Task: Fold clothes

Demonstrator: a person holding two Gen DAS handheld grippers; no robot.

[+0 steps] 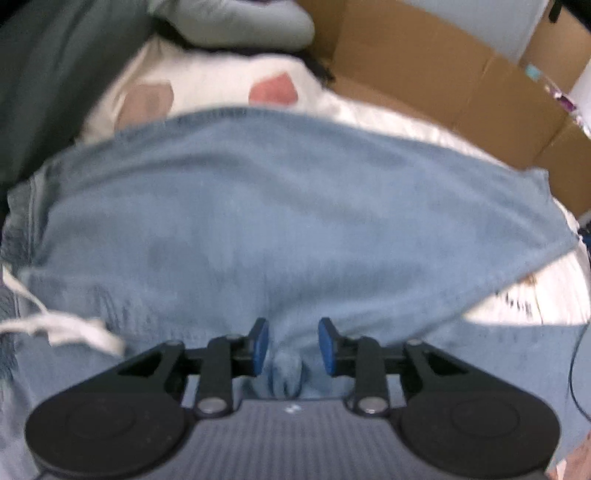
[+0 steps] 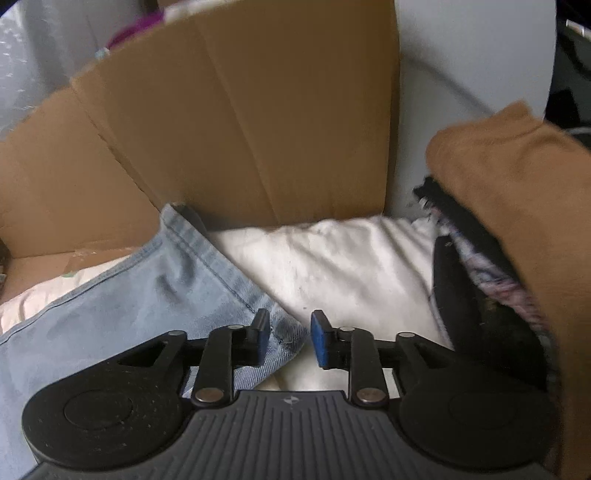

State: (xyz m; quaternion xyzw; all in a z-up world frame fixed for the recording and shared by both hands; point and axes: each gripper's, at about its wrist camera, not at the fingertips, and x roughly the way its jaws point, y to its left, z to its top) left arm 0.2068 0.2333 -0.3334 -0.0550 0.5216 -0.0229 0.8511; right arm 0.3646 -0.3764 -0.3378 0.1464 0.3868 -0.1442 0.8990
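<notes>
A light blue denim garment [image 1: 258, 206] lies spread on a white bed sheet [image 1: 229, 77], with a white drawstring [image 1: 55, 325] at its left. My left gripper [image 1: 293, 345] is open just over it, and a small bunch of denim sits between the blue pads without being clamped. In the right wrist view the garment's stitched hem corner [image 2: 207, 269] lies on the white sheet [image 2: 343, 258]. My right gripper [image 2: 290, 338] is open at that corner, with the left pad over the denim edge.
A cardboard box wall [image 2: 240, 122] stands behind the bed and also shows in the left wrist view [image 1: 443, 74]. A brown garment [image 2: 517, 192] lies on a pile of dark clothes [image 2: 480, 295] at right. Grey-green fabric [image 1: 55, 74] and a pale pillow [image 1: 240, 22] lie at the far left.
</notes>
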